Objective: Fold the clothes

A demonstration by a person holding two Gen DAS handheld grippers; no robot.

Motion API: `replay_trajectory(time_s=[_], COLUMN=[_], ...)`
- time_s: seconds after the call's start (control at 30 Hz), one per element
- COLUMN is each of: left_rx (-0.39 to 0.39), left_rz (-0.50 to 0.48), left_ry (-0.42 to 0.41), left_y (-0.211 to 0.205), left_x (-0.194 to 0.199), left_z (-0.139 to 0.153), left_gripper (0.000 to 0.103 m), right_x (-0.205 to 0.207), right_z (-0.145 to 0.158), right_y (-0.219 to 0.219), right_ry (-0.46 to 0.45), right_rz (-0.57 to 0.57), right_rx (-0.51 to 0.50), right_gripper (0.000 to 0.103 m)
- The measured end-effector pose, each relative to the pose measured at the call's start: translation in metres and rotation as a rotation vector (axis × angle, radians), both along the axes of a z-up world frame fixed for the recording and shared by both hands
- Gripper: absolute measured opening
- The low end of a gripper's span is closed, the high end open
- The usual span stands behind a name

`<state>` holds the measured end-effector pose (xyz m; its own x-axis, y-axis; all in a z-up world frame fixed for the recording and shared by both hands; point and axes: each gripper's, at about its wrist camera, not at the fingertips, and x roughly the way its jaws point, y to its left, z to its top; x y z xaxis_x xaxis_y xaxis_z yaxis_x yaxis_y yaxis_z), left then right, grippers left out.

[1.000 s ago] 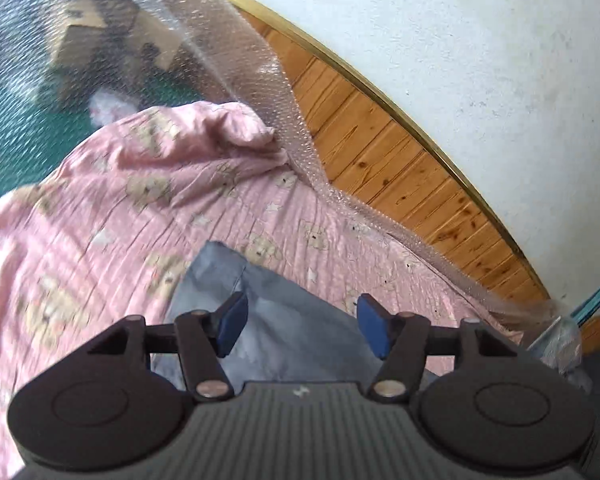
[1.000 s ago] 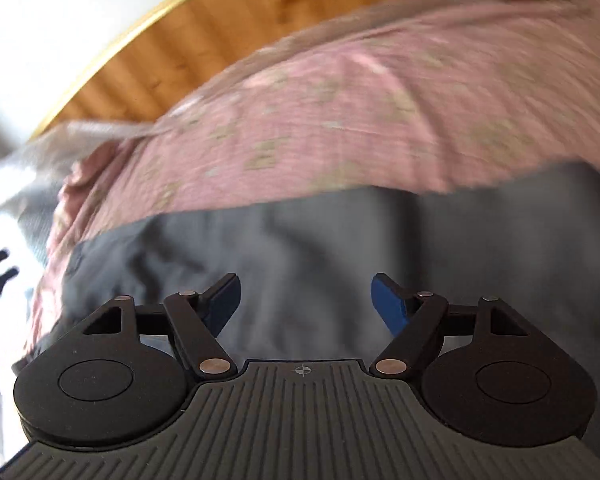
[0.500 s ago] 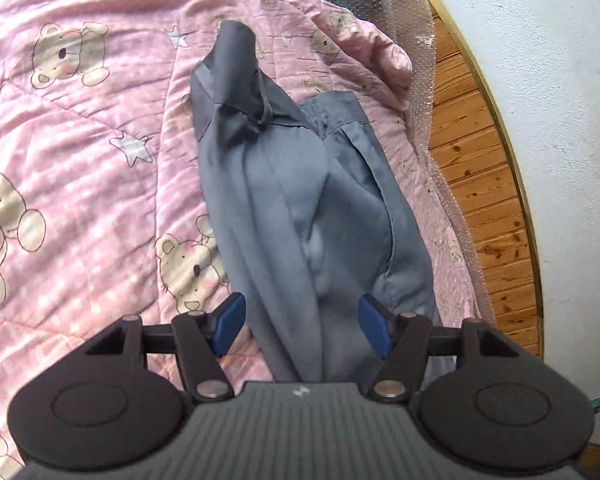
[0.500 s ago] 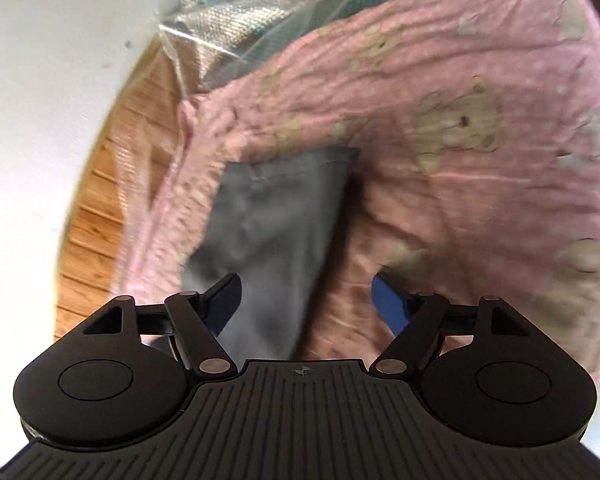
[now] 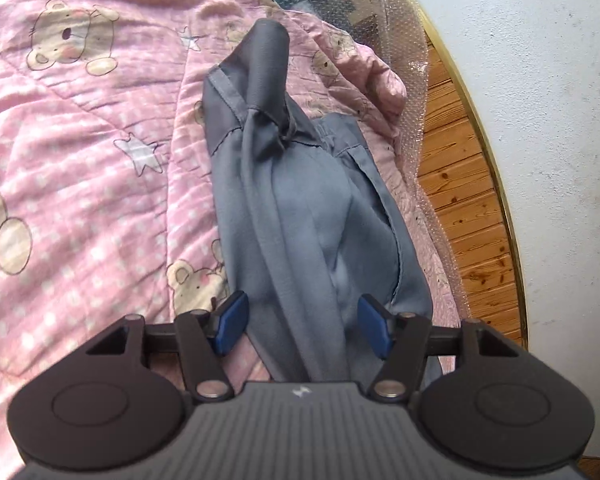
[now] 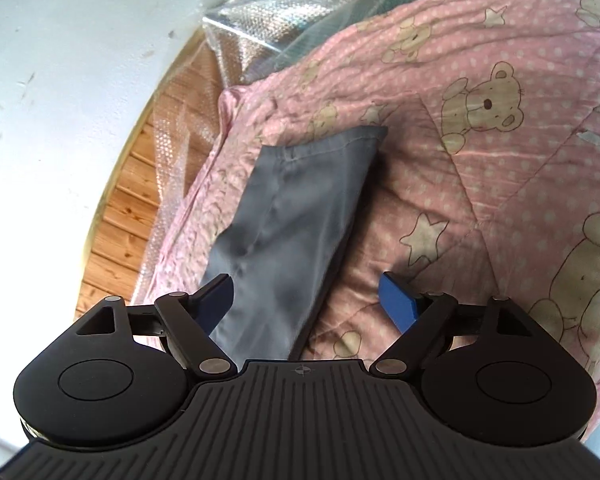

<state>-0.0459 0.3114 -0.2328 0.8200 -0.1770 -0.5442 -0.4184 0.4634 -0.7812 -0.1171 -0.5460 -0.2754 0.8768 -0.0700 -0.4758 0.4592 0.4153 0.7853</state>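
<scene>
A grey garment (image 5: 300, 200) lies bunched lengthwise on a pink bear-print quilt (image 5: 80, 168), its far end raised in a hump. My left gripper (image 5: 302, 322) is open, its blue pads (image 5: 231, 322) on either side of the garment's near folds, not closed on them. In the right wrist view a flat grey leg or sleeve end (image 6: 296, 204) lies on the same quilt (image 6: 480, 160). My right gripper (image 6: 310, 300) is open and empty above it, with the cloth's edge running between the pads.
A wooden bed frame (image 5: 468, 200) with a brass rim borders the quilt by a white wall (image 5: 560, 120). Bubble wrap (image 5: 404, 40) drapes over the quilt's edge; it also shows in the right wrist view (image 6: 252, 28).
Both views swung from looking across the bed to looking down along the garment. Since half a second ago both grippers have barely moved. Both stayed open.
</scene>
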Motion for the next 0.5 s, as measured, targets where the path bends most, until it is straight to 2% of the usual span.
replay_trajectory(time_s=[0.1,0.2,0.23,0.3,0.33,0.37,0.4,0.43,0.47,0.5], left_rx=[0.016,0.031,0.03,0.025,0.012,-0.001,-0.009,-0.006,-0.002,0.0], left_rz=[0.013,0.029,0.043,0.068,0.071,0.074,0.075,0.071,0.065,0.058], left_ry=[-0.009,-0.015,-0.012,-0.009,-0.016,-0.024,-0.031,-0.042,-0.062,-0.088], left_y=[-0.001,-0.002,-0.002,0.0,0.001,0.003,0.004,0.004,0.003,0.002], left_x=[0.019,0.036,0.038,0.039,0.036,0.033,0.031,0.03,0.028,0.028], left_z=[0.001,0.001,-0.002,-0.007,-0.01,-0.012,-0.013,-0.01,-0.004,0.004], left_gripper=[0.062,0.06,0.056,0.029,0.026,0.019,0.014,0.012,0.008,0.006], right_x=[0.006,0.028,0.036,0.049,0.055,0.057,0.057,0.056,0.052,0.048], right_z=[-0.001,0.0,-0.001,0.002,0.004,0.004,0.003,0.002,0.0,0.005], right_y=[-0.002,-0.008,-0.009,-0.008,-0.008,-0.006,-0.005,-0.005,-0.008,-0.01], right_ry=[-0.02,-0.043,-0.05,-0.018,0.0,0.024,0.067,0.114,0.121,0.122], right_rz=[-0.014,-0.008,-0.002,0.014,0.023,0.036,0.039,0.04,0.04,0.036], right_rx=[0.001,0.003,0.01,-0.019,-0.035,-0.051,-0.06,-0.068,-0.053,-0.064], right_gripper=[0.084,0.084,0.085,0.087,0.086,0.069,0.031,0.013,0.003,0.001])
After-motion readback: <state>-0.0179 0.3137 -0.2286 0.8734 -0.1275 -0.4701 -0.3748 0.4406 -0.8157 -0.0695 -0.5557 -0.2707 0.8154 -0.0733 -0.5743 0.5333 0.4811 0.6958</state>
